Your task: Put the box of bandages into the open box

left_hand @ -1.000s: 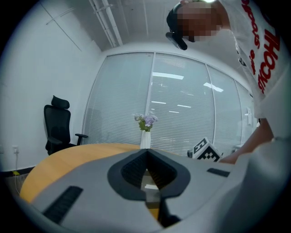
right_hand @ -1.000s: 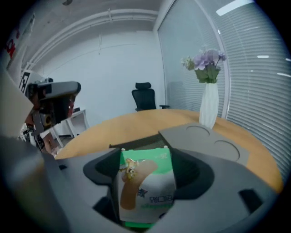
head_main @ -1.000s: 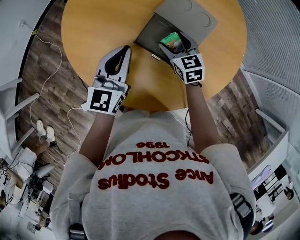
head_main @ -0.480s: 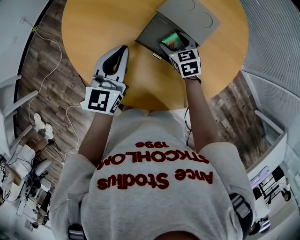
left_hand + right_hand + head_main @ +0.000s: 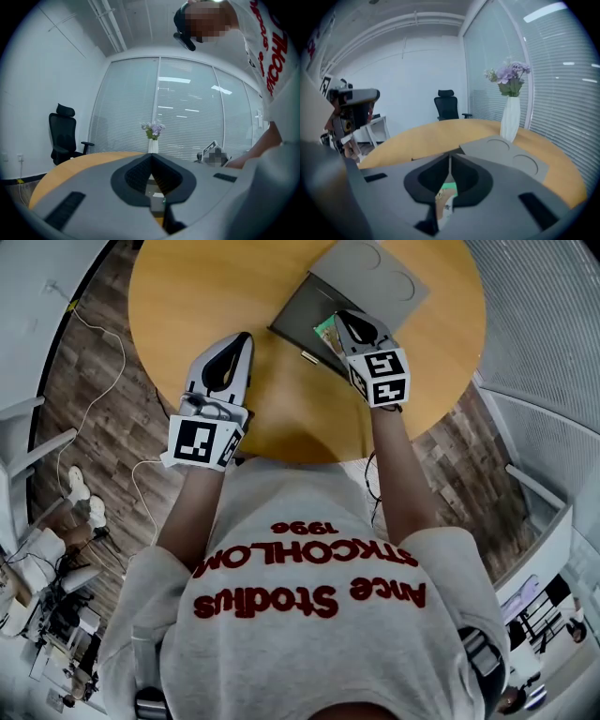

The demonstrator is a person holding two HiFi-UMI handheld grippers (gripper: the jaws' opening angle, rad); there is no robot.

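The grey open box (image 5: 296, 313) lies on the round wooden table, its lid (image 5: 375, 272) folded back flat. The green bandage box (image 5: 325, 332) lies inside it, mostly hidden under my right gripper (image 5: 343, 319). That gripper hovers over the open box with its jaws shut and nothing between them. In the right gripper view the closed tips (image 5: 450, 157) meet, and a strip of the bandage box (image 5: 448, 191) shows below them. My left gripper (image 5: 244, 339) rests shut and empty over bare table left of the box; its tips (image 5: 151, 157) touch.
The lid with two round recesses (image 5: 507, 153) lies ahead of the right gripper. A white vase of purple flowers (image 5: 511, 117) stands at the table's far edge. A black office chair (image 5: 448, 108) stands beyond the table. The near table edge (image 5: 309, 454) is close to the person's body.
The right gripper's jaws, spread around the bandage box a second ago, have come together. The bandage box now lies in the grey box under them. The left gripper has barely moved.
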